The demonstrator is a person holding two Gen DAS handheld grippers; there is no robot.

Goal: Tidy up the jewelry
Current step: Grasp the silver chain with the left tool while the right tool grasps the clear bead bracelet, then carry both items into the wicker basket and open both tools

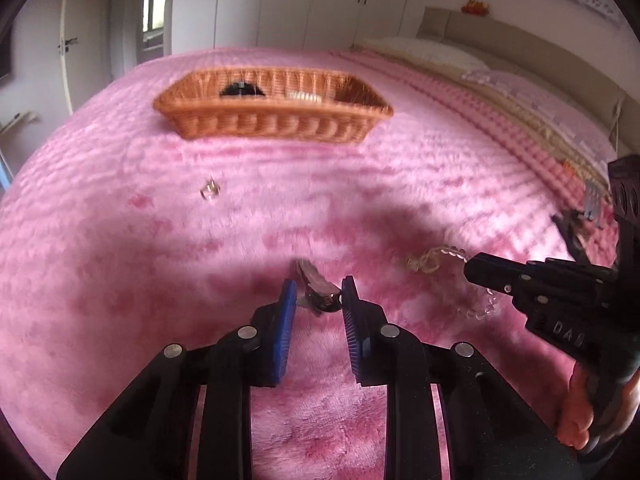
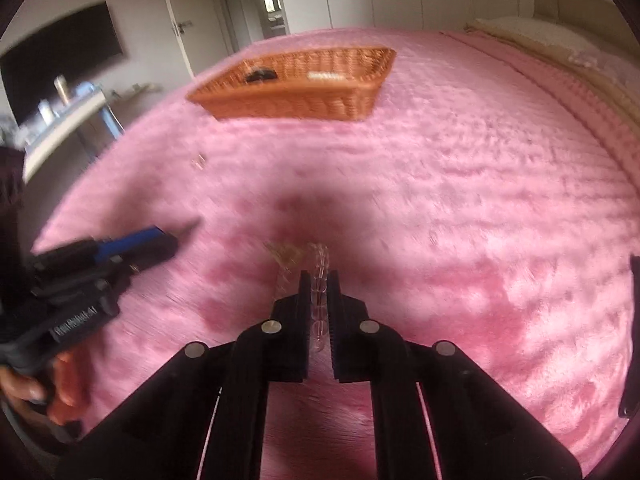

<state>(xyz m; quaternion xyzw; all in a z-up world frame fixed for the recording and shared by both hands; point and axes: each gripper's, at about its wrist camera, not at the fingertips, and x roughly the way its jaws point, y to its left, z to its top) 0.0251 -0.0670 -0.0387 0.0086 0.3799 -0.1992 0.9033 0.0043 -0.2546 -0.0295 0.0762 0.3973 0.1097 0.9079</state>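
One orange woven wicker basket [image 1: 272,116], upper centre, holds two items. The left gripper [image 1: 319,300] jaws pinch one metal hair clip [image 1: 316,286]; the right gripper [image 2: 319,286] jaws pinch one clear bead bracelet [image 2: 320,264]. One small clear trinket [image 1: 210,191] lies alone on the pink plush bed cover [image 1: 400,168].

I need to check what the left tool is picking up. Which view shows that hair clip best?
The left wrist view: the hair clip lies on the pink blanket between the left tool's blue pads, close and central. In the right wrist view only a thin dark tip shows past the left tool, blurred.
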